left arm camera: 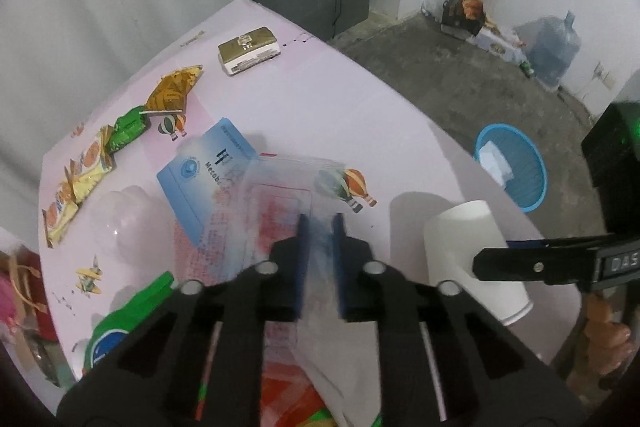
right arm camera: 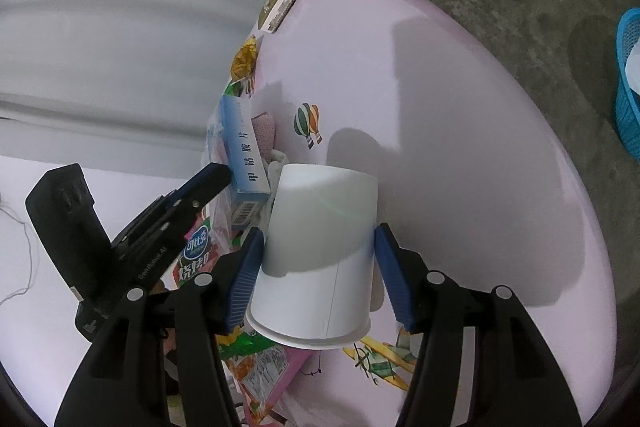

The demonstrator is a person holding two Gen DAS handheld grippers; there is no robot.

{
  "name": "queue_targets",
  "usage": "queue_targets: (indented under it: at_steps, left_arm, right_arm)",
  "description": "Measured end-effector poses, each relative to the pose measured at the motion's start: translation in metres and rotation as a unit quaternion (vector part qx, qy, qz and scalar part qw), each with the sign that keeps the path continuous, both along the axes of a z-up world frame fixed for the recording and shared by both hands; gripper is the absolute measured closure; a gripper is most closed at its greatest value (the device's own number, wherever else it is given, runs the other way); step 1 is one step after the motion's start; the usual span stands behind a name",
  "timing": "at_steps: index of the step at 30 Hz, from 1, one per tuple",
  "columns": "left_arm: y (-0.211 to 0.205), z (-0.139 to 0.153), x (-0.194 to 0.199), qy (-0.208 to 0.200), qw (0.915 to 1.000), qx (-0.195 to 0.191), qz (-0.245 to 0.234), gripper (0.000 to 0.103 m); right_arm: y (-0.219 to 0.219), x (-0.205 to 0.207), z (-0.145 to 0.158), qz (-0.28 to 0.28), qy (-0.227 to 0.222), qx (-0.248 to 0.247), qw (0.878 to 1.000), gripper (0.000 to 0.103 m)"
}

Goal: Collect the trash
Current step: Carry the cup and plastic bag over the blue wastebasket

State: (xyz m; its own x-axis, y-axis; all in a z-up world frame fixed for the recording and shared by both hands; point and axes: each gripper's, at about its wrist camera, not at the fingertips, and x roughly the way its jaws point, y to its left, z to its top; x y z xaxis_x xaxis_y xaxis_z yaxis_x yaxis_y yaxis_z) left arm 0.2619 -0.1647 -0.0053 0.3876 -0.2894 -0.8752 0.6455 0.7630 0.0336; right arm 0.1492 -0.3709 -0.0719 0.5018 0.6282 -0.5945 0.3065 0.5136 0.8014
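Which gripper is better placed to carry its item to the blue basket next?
The right, probably. The right gripper already clasps the white paper cup, and the blue basket stands on the floor at its side. The left gripper is pinching a clear plastic bag farther away.

My left claw points steeply down, its blue pads drawn nearly together on a thin clear plastic sheet. My right claw tilts down more gently, jaws about half spread with both pads pressed to the sides of an upturned paper cup. A hand grips the right handle at the frame's lower edge
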Motion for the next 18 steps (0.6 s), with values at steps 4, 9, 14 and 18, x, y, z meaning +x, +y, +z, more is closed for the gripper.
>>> queue_targets:
  at_steps: [4,9,14,18]
  left_arm:
    - [0.009,0.007,-0.001,0.002,0.9998,-0.021,0.005,0.099]
    - [0.027,0.027,-0.005,-0.016,0.9985,-0.051,0.014,0.101]
    - [0.047,0.057,-0.008,-0.025,0.9951,-0.092,0.026,0.101]
    - [0.049,0.08,-0.014,-0.016,0.991,-0.131,0.021,0.101]
  right_arm:
    - [0.0,-0.001,-0.001,0.0,-0.003,0.003,1.0,0.047]
    - [0.001,-0.003,0.004,0.0,-0.015,0.01,1.0,0.047]
    - [-0.004,-0.006,0.011,-0.005,-0.029,0.023,0.999,0.047]
    - [-0.013,-0.012,0.019,-0.017,-0.046,0.032,0.998,0.047]
